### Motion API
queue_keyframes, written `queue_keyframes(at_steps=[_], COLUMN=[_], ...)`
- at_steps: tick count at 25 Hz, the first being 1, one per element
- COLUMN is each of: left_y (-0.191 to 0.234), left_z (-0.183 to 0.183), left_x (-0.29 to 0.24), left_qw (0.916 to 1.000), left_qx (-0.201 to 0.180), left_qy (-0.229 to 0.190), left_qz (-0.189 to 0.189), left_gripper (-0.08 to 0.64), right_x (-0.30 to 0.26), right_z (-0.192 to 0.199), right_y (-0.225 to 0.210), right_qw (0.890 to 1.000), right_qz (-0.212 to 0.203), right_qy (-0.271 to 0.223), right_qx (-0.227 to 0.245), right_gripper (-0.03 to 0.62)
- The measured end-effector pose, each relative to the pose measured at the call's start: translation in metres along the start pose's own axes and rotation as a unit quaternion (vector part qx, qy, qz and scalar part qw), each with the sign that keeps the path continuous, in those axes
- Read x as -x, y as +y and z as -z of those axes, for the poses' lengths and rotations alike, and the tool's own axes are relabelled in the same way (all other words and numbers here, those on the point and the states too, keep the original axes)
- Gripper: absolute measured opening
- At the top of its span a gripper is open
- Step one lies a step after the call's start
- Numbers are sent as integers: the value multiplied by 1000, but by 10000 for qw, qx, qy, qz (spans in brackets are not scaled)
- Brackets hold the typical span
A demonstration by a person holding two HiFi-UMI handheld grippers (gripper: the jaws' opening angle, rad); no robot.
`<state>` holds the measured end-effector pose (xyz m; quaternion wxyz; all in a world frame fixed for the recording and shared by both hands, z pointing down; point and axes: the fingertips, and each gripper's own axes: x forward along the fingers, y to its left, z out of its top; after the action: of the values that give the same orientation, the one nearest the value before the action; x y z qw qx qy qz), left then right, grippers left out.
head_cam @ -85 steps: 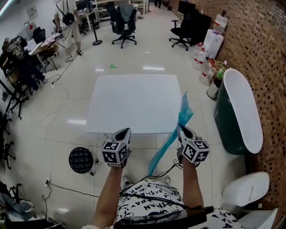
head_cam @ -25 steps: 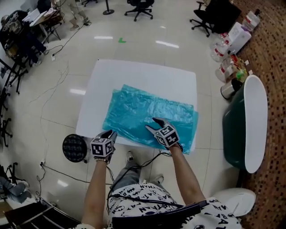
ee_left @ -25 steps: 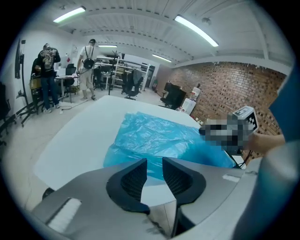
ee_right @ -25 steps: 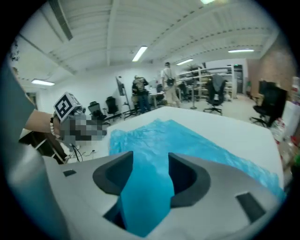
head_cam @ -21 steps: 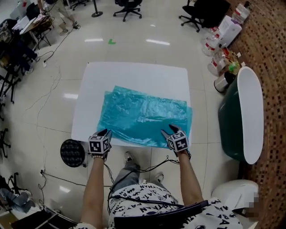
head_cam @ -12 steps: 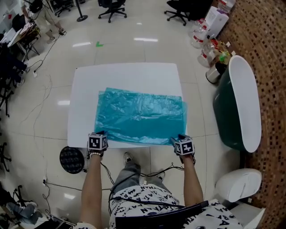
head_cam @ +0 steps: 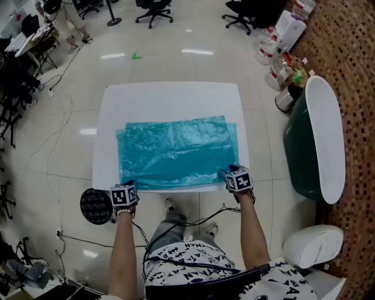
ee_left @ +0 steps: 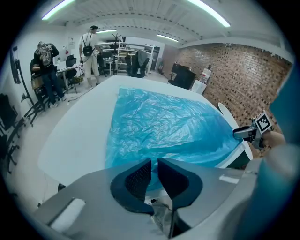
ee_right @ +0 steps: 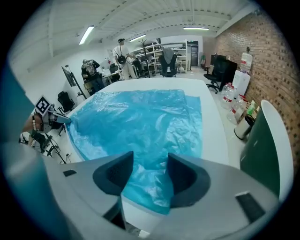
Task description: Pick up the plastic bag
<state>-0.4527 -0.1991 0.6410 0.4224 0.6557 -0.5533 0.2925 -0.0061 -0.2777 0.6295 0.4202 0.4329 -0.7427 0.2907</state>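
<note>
A large blue plastic bag (head_cam: 176, 149) lies spread flat and crinkled on the white table (head_cam: 170, 96). My left gripper (head_cam: 129, 184) is at the bag's near left corner. In the left gripper view its jaws (ee_left: 154, 169) are closing, only a narrow gap remains, and the bag's edge (ee_left: 164, 126) shows in that gap. My right gripper (head_cam: 227, 173) sits at the near right corner. Its jaws (ee_right: 150, 171) stand apart, and the bag's corner (ee_right: 145, 187) lies between and under them, not pinched.
A dark green tub with a white top (head_cam: 313, 146) stands right of the table. A black round object (head_cam: 95, 205) is on the floor by the near left corner. Bottles (head_cam: 281, 64) and office chairs (head_cam: 152, 7) are farther off. People stand at desks (ee_left: 47, 70).
The bag hung from the right gripper, then came to lie spread on the table. Both grippers moved apart to its near corners. The left jaws have narrowed.
</note>
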Motion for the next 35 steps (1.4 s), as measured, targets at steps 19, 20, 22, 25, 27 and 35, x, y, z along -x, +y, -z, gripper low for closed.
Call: queue_keyframes(at_steps=[19, 20, 22, 25, 27, 35], left_y=[-169, -184, -208, -235, -248, -234], left_z=[-56, -52, -40, -23, -14, -19], left_x=[136, 146, 161, 173, 181, 202], left_qw=[9688, 9661, 9616, 9574, 9557, 9491], left_qx=[211, 163, 81, -79, -220, -502], left_qy=[-2370, -2470, -2613, -2685, -2691, -2785], left_qz=[697, 736, 837, 1062, 1171, 1386], left_gripper=[0, 0, 0, 0, 0, 0], right_x=[132, 143, 160, 178, 192, 211], right_z=[-24, -21, -16, -9, -6, -23], right_y=[40, 45, 59, 83, 99, 152], right_qw=[9833, 9806, 9749, 9671, 9620, 9457], right_qz=[-535, -615, -773, -990, -1125, -1139], right_qy=[-1742, -1859, -2087, -2343, -2487, -3015], right_qx=[25, 50, 62, 24, -8, -427], right_gripper=[0, 0, 0, 0, 0, 0])
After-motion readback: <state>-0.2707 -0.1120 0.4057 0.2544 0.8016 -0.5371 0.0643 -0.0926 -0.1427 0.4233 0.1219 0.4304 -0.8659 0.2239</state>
